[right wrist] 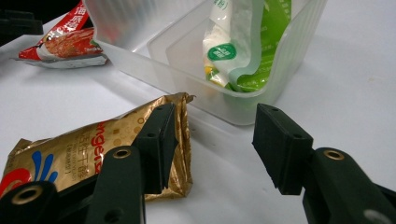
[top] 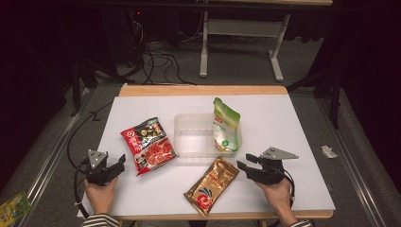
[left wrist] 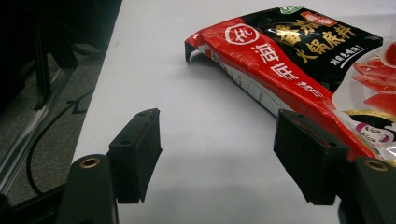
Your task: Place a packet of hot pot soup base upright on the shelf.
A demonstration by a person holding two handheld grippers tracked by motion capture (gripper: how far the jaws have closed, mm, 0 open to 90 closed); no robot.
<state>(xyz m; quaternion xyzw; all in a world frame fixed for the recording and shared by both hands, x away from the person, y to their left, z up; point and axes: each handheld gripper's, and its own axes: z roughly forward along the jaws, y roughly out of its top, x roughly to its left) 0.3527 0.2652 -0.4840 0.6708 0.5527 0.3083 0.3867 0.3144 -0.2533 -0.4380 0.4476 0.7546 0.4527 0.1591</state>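
Note:
A clear plastic tub (top: 189, 142) stands mid-table, and a green and white pouch (top: 226, 128) leans upright in its right end. Left of the tub lies a red and black packet (top: 147, 144); a gold packet (top: 211, 185) lies in front of it. My left gripper (top: 120, 163) rests near the table's front left, open and empty, its right jaw beside the red packet (left wrist: 289, 56). My right gripper (top: 243, 161) sits at the front right, open, with its left jaw against the gold packet (right wrist: 70, 154) and the tub (right wrist: 154, 70) with the pouch (right wrist: 243, 51) just ahead.
The white table top (top: 283, 123) has a wooden rim at the far and near edges. Black cables (top: 161, 61) run over the floor behind it, near a metal table frame (top: 204, 47). A green packet (top: 12, 208) lies on the floor at the left.

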